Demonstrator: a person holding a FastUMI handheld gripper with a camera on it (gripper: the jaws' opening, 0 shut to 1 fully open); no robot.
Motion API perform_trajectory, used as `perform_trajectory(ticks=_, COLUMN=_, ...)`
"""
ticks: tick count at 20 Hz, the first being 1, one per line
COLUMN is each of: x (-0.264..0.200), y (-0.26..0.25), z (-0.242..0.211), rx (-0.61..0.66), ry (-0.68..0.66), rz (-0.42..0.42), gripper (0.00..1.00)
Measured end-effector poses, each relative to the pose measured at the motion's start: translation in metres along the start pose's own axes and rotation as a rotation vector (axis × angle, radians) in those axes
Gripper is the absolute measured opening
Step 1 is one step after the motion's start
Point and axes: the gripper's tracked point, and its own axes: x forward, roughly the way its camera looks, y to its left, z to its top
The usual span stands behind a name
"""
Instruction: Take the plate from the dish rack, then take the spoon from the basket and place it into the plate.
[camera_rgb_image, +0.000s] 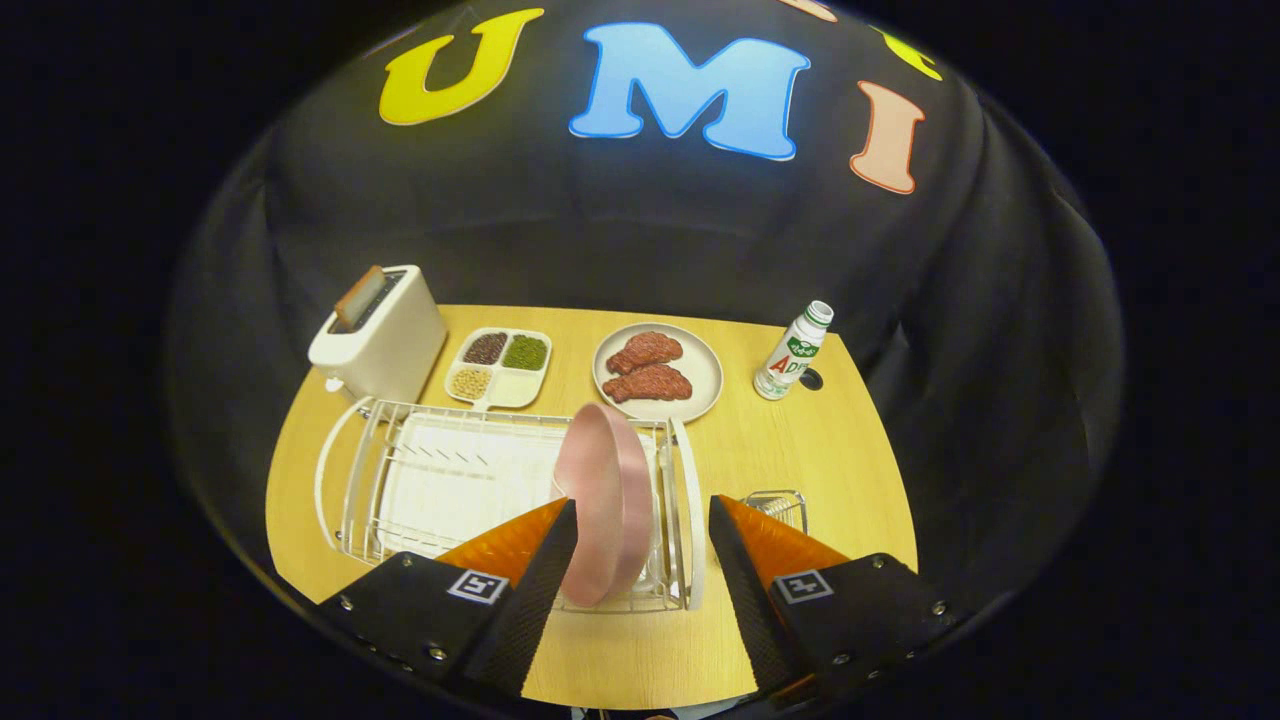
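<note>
gripper fingers spread wide, nothing pinched | round pink plate upright on edge in white wire dish rack, sitting between the fingers | small wire basket just behind right finger

Table: pale wood-grain top, smooth, low sheen
Dish rack: thin white-coated wire, smooth, with a matt white ribbed plastic tray beneath
Plate standing on edge in the rack: pink, smooth, soft satin finish, looks like plastic or glazed ware; cannot tell which
Gripper: fingers parted, one either side of the plate's near edge, not pressing it; bodies matt hard plastic with small metal screws
Basket: fine wire
Toaster: smooth cream casing, slight gloss
Bottle: glossy white plastic, printed label
Wall: matt black cloth, creased
</note>
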Motion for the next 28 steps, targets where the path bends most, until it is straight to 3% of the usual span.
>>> perform_trajectory(ticks=2, x=0.013, y=-0.001, z=-0.004, rx=0.014, ry=0.031, rz=-0.061, gripper=0.74)
perform_trajectory(ticks=6, x=0.039, y=0.000, z=-0.002, rx=0.002, ry=0.054, rz=-0.151, gripper=0.72)
perform_trajectory(ticks=7, x=0.042, y=-0.006, z=0.000, rx=-0.008, ry=0.062, rz=-0.191, gripper=0.66)
perform_trajectory(ticks=11, x=0.065, y=-0.014, z=-0.010, rx=0.009, ry=0.091, rz=-0.262, gripper=0.14)
perform_trajectory(ticks=16, x=0.056, y=-0.005, z=-0.001, rx=-0.066, ry=0.106, rz=-0.268, gripper=0.04)
perform_trajectory(ticks=23, x=0.032, y=0.006, z=0.021, rx=-0.261, ry=0.116, rz=-0.433, gripper=0.04)
perform_trajectory(ticks=25, x=0.015, y=-0.001, z=0.038, rx=-0.301, ry=0.075, rz=-0.518, gripper=0.04)
perform_trajectory(ticks=28, x=0.012, y=0.000, z=0.042, rx=-0.227, ry=0.066, rz=-0.449, gripper=0.04)
